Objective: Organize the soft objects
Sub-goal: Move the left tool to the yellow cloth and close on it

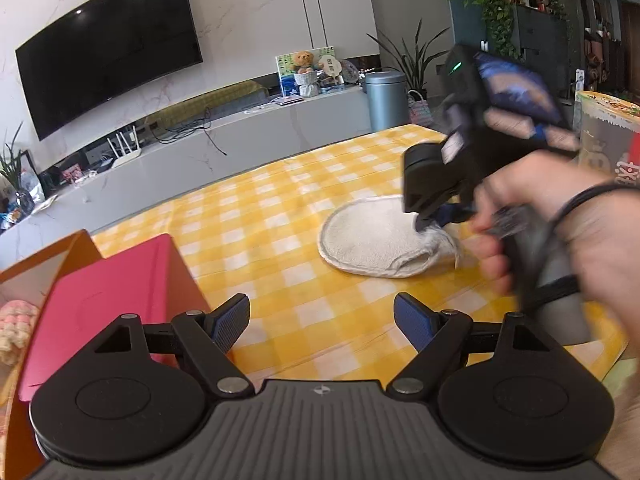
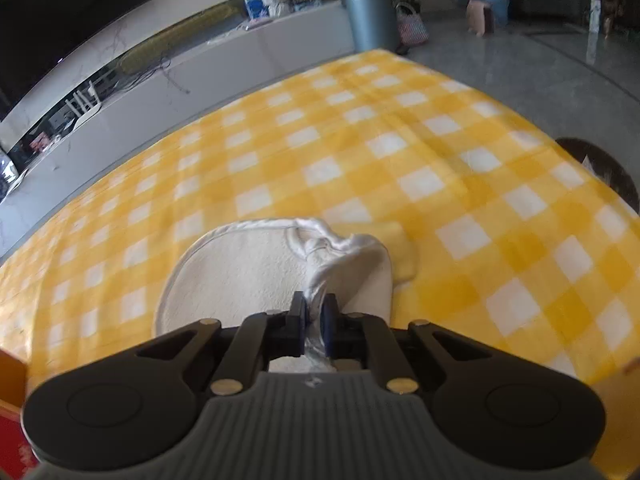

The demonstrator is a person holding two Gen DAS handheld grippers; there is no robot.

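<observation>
A round cream terry pad point(image 1: 372, 240) with a shiny white trim lies on the yellow checked tablecloth point(image 1: 280, 208). A person's hand holds my right gripper point(image 1: 430, 222) over the pad's right edge. In the right wrist view the right gripper point(image 2: 314, 320) is shut on the pad's point(image 2: 240, 276) bunched white trim, which is pinched between the blue pads. My left gripper point(image 1: 322, 322) stands open near the table's front, with only tablecloth between its fingers. A pink and orange box point(image 1: 116, 292) sits at the front left, with a knitted pink and cream item point(image 1: 14, 330) inside it.
A tall printed container point(image 1: 608, 140) stands at the right edge of the table. Beyond the table are a TV cabinet point(image 1: 240, 136), a wall TV and a blue-grey bin point(image 1: 386, 98). The box's red corner point(image 2: 12, 440) shows at the lower left of the right wrist view.
</observation>
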